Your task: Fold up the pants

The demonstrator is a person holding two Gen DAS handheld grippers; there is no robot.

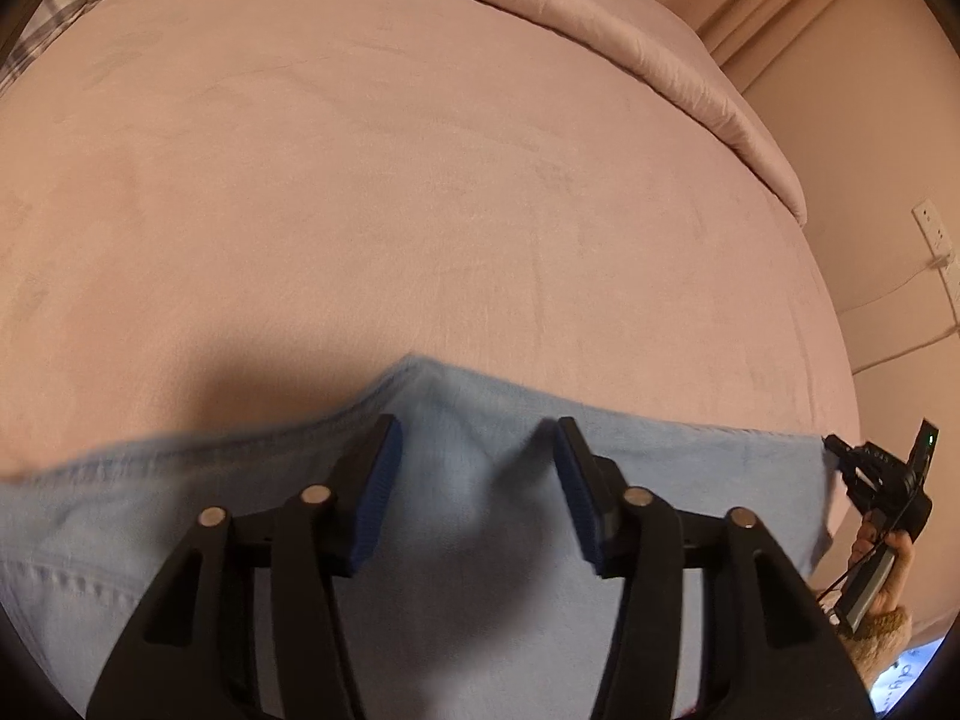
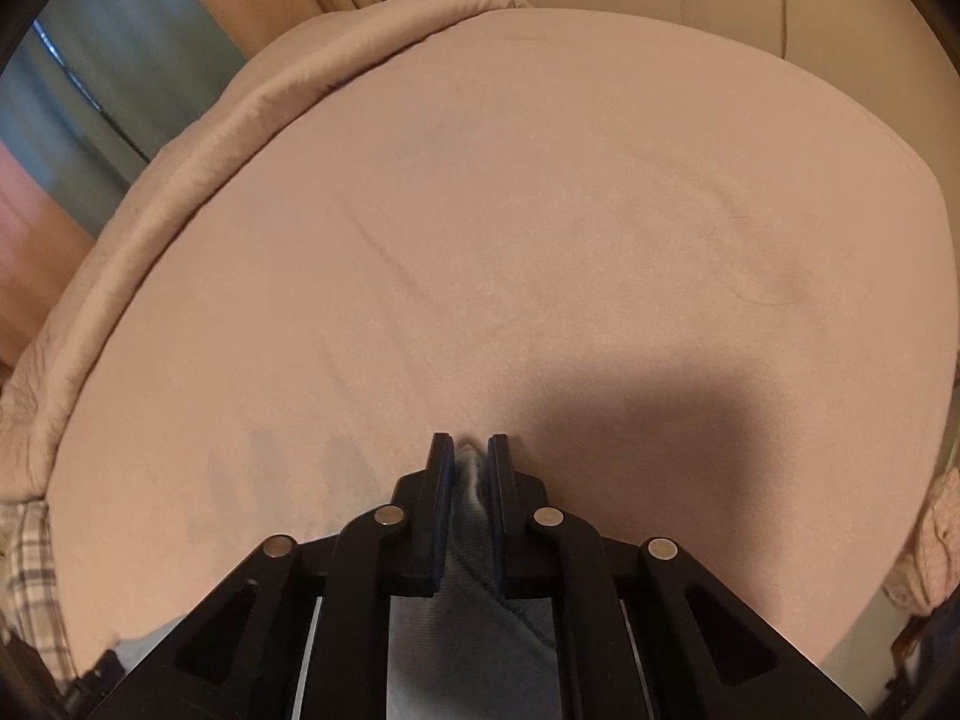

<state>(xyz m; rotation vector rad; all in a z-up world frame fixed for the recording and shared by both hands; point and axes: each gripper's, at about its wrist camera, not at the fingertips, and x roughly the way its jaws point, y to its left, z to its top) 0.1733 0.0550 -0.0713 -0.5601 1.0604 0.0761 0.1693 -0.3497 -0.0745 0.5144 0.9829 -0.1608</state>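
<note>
Light blue denim pants (image 1: 474, 492) lie across the near part of a pink bed sheet (image 1: 420, 210). My left gripper (image 1: 474, 438) is open, its blue-padded fingers (image 1: 378, 480) spread just above the pants fabric, with a raised fold between them. My right gripper (image 2: 471, 456) is shut on a bunched edge of the pants (image 2: 474, 540), held over the sheet (image 2: 510, 240). It also shows at the right end of the pants in the left wrist view (image 1: 840, 450), held by a hand.
A rolled pink duvet (image 1: 630, 60) lies along the far edge of the bed and shows in the right wrist view (image 2: 210, 150). A plaid cloth (image 2: 30, 570) is at the left. A wall socket with a cable (image 1: 936, 234) is at the right.
</note>
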